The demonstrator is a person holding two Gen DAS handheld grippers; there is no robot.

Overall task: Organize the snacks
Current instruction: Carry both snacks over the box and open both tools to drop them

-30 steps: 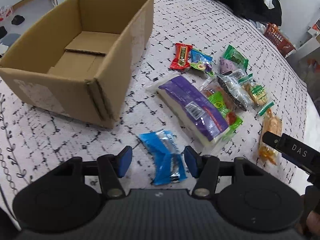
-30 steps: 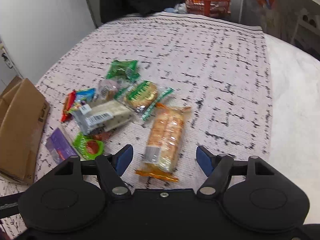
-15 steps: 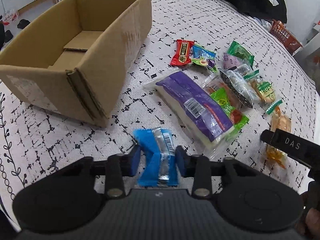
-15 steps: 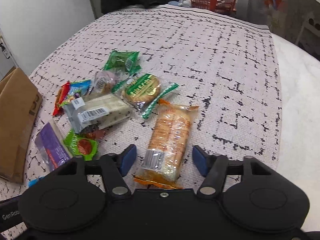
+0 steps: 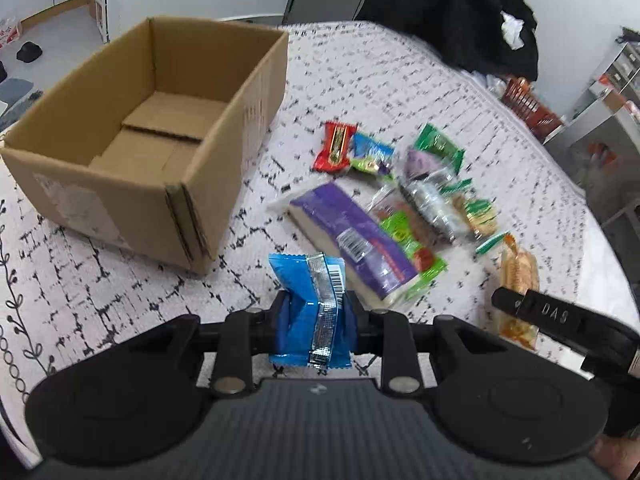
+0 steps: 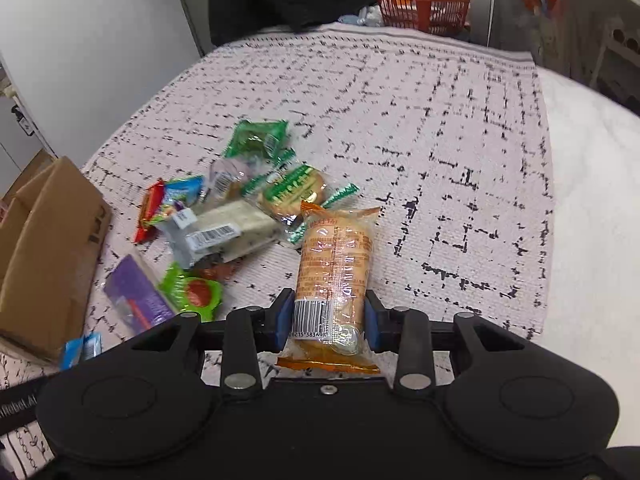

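My left gripper (image 5: 316, 316) is shut on a blue snack packet (image 5: 310, 308) and holds it up off the cloth, to the right of the open cardboard box's (image 5: 132, 128) near corner. My right gripper (image 6: 328, 320) is shut on an orange wrapped cake roll (image 6: 334, 272), lifted slightly. A pile of snacks lies between them: a long purple pack (image 5: 352, 240), a red bar (image 5: 336, 146), green packets (image 5: 438, 146) and a grey-white bar (image 6: 222, 234). The box is empty inside.
The patterned cloth (image 6: 440, 120) covers a bed-like surface with a white edge at right. An orange basket (image 6: 424, 12) and dark clothing (image 5: 460, 16) lie beyond the far end. The right gripper's body (image 5: 560, 320) shows at the left view's right side.
Both grippers closed: the left on the blue packet, the right on the orange roll. Both packets have lifted off the cloth.
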